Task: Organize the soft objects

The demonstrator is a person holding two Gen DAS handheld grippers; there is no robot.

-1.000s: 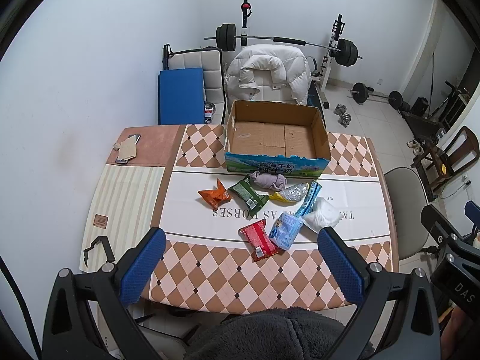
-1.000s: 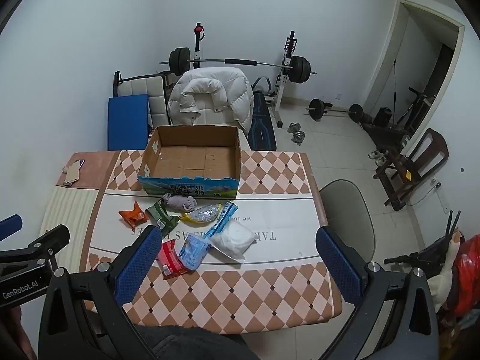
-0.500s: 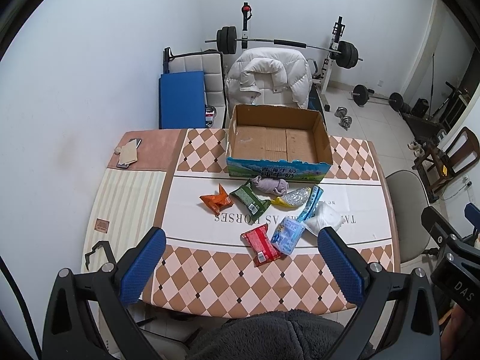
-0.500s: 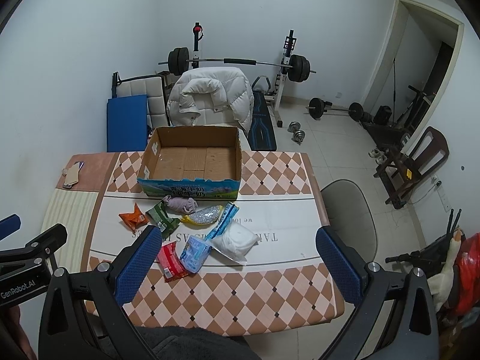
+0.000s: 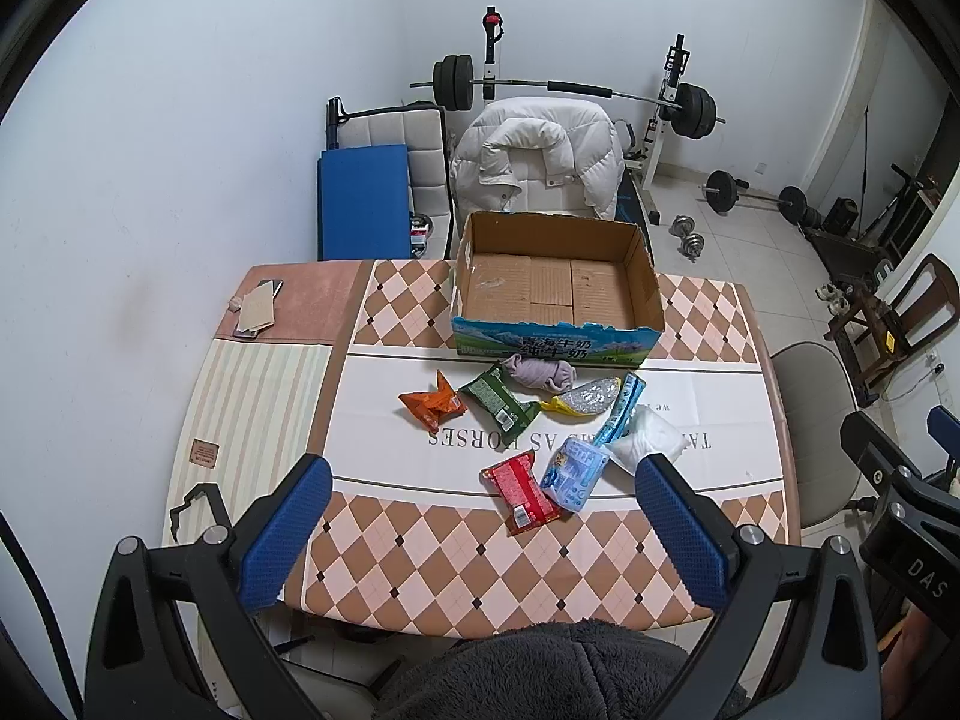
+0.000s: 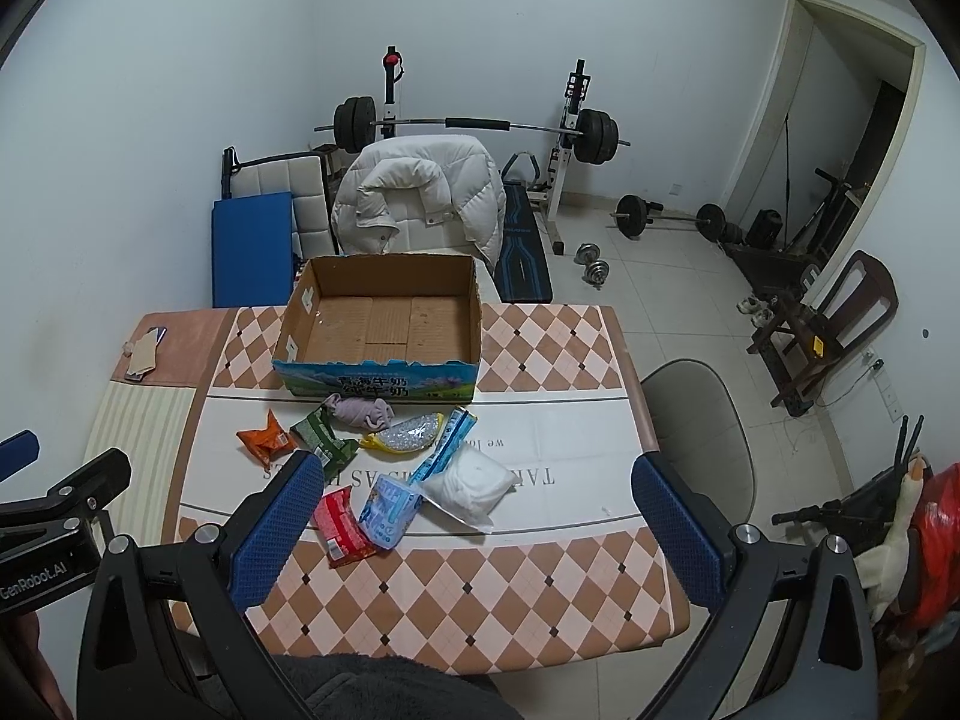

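An open, empty cardboard box (image 5: 555, 288) (image 6: 384, 324) stands at the far middle of the table. Before it lie several soft packets: an orange one (image 5: 432, 405) (image 6: 267, 438), a green one (image 5: 498, 402) (image 6: 321, 438), a rolled lilac cloth (image 5: 540, 372) (image 6: 363, 411), a silver-yellow pouch (image 5: 585, 399), a long blue strip (image 5: 621, 408), a white bag (image 5: 648, 441) (image 6: 471, 483), a light blue pack (image 5: 573, 474) (image 6: 390, 507) and a red pack (image 5: 522, 492) (image 6: 342, 525). My left gripper (image 5: 480, 531) and right gripper (image 6: 474, 531) are both open, empty and high above the table's near edge.
A phone and a card (image 5: 258, 312) lie at the table's far left, a black clip (image 5: 195, 507) at its left edge. A grey chair (image 6: 696, 438) stands right of the table. A white jacket on a chair (image 5: 537, 162) and a barbell rack are behind the box.
Both grippers have risen and pulled back a little; the table and packets look smaller and farther. Nothing on the table has moved.
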